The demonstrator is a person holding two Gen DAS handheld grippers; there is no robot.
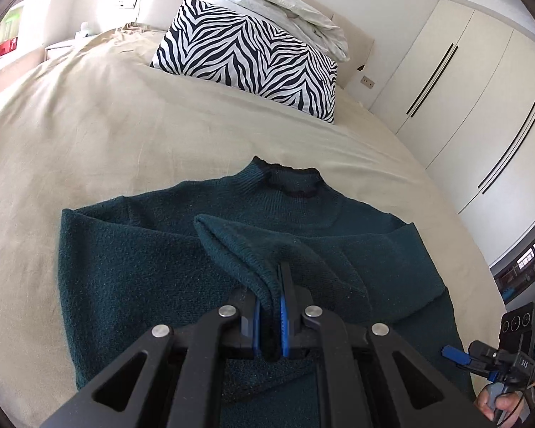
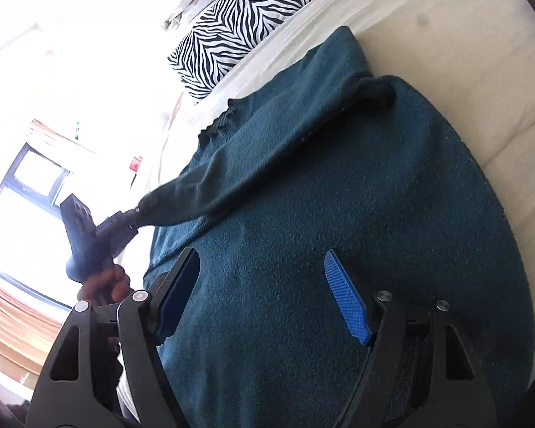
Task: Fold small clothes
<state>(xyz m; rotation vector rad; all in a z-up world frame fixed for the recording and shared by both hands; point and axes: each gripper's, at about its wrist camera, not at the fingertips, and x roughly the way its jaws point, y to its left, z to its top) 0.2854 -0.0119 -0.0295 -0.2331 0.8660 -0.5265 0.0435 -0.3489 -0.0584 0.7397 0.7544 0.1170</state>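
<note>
A dark teal knit sweater [image 1: 142, 267] lies flat on the beige bed [image 1: 89, 135], its collar [image 1: 289, 182] pointing toward the pillows. My left gripper [image 1: 271, 296] is shut on the cuff of one sleeve [image 1: 239, 246] and holds it lifted over the sweater's body. In the right wrist view that sleeve [image 2: 249, 164] stretches from the shoulder to the left gripper [image 2: 137, 212]. My right gripper [image 2: 264, 260] hovers open above the sweater's body [image 2: 374, 196] with nothing between its blue pads [image 2: 346, 299]. It also shows at the lower right of the left wrist view as the right gripper [image 1: 460, 355].
A zebra-print pillow [image 1: 246, 53] and crumpled white bedding [image 1: 285, 3] sit at the head of the bed. White wardrobe doors [image 1: 463, 89] stand to the right of the bed. A bright window [image 2: 25, 192] lies beyond the left gripper.
</note>
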